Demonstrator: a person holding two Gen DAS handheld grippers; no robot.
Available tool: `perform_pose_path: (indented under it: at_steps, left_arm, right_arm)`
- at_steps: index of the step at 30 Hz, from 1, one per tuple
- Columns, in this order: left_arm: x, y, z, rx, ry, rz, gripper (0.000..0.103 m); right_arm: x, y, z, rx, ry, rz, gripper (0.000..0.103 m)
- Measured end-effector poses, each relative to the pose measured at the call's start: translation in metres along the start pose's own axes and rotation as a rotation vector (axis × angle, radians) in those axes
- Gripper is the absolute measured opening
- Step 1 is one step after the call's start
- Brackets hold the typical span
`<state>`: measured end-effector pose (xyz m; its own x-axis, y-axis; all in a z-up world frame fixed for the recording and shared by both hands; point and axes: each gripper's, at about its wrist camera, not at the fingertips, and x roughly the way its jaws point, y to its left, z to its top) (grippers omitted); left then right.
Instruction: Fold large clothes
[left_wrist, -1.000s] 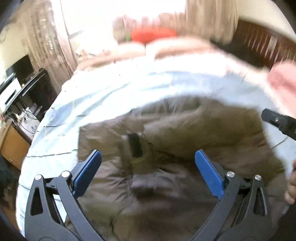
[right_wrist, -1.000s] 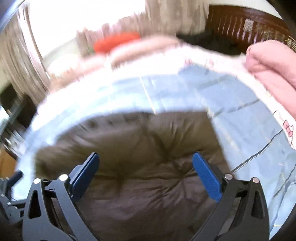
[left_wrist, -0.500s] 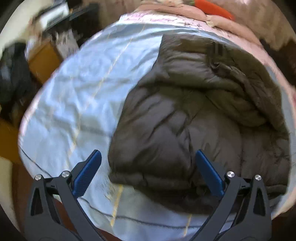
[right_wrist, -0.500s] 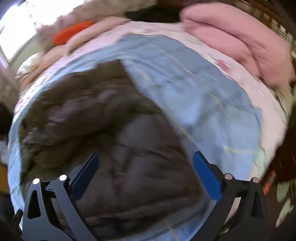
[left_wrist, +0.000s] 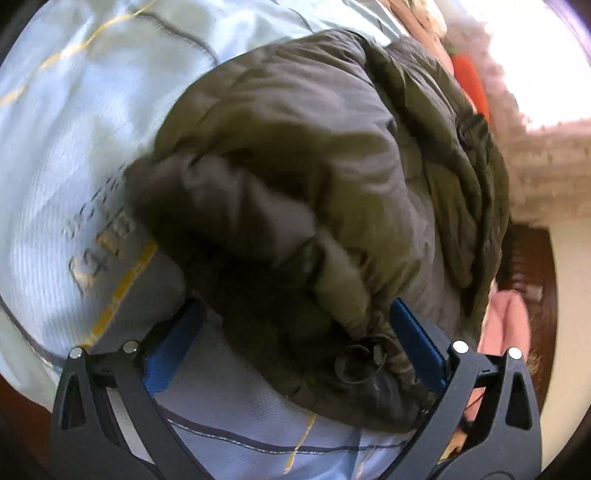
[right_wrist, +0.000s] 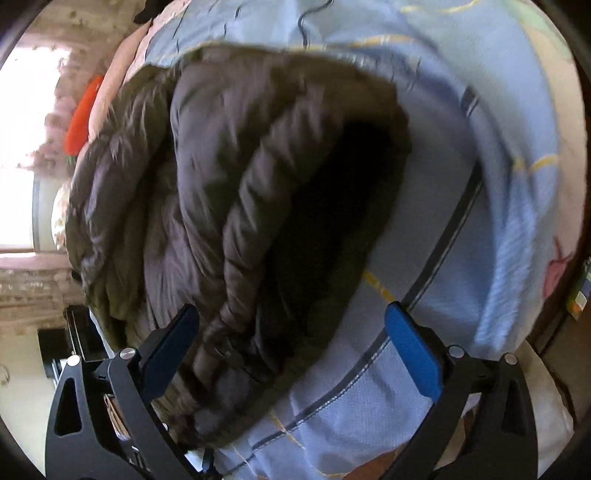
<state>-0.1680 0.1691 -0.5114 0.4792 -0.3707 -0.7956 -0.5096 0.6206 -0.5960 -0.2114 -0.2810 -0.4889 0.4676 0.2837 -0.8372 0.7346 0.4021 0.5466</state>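
In the left wrist view, the left gripper (left_wrist: 295, 347) has its two blue-padded black fingers (left_wrist: 173, 347) spread wide apart, and the near, shadowed edge of the puffy olive-brown quilted jacket (left_wrist: 314, 177) bulges into the gap between them without being pinched. A small dark round button or toggle (left_wrist: 356, 363) sits on the hem just inside the right-hand finger. The jacket lies bunched in a thick folded heap on the pale blue bedsheet with yellow and dark grey stripes (left_wrist: 74, 129), which spreads out to the left and passes under the fingers. Beyond the jacket, to the right, a pink folded cloth (left_wrist: 508, 325) lies by a dark wooden bed frame (left_wrist: 528, 258), and farther up an orange soft item (left_wrist: 471, 79) lies at the edge of the bed against bright, blurred curtains (left_wrist: 546, 173).

In the right wrist view, the right gripper (right_wrist: 291, 347) is likewise spread wide, gripping nothing. The jacket's (right_wrist: 229, 184) ribbed, rolled edge runs down beside the left-hand finger (right_wrist: 170, 354), while the right-hand one hangs over bare sheet (right_wrist: 498, 166). A deep dark fold opens on the jacket's right side. Past the heap, at the left, the orange item (right_wrist: 83, 122) shows again before a glaring window (right_wrist: 22, 147), with dark furniture (right_wrist: 70, 343) lower left. Both views are somewhat blurred.
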Motion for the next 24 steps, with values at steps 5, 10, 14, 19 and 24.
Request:
perform_pose_path:
  at_steps: [5, 10, 14, 19, 24]
  left_arm:
    - [-0.002, 0.018, 0.003, -0.062, -0.049, -0.142, 0.101]
    - [0.009, 0.022, 0.023, -0.09, -0.06, -0.291, 0.101]
    - [0.031, -0.005, 0.03, -0.016, -0.025, -0.322, 0.101]
    - [0.057, -0.038, 0.038, 0.047, -0.026, -0.291, 0.101]
    - [0.061, -0.045, 0.035, 0.079, -0.077, -0.243, 0.099]
  right_arm:
    - [0.016, -0.004, 0.003, 0.018, -0.003, 0.096, 0.102]
    - [0.032, 0.004, 0.021, 0.069, -0.005, 0.215, 0.102]
    - [0.039, 0.014, 0.027, 0.063, -0.032, 0.233, 0.102]
    - [0.046, 0.022, 0.035, 0.12, -0.056, 0.343, 0.102]
    - [0.059, 0.023, 0.034, 0.13, -0.102, 0.311, 0.073]
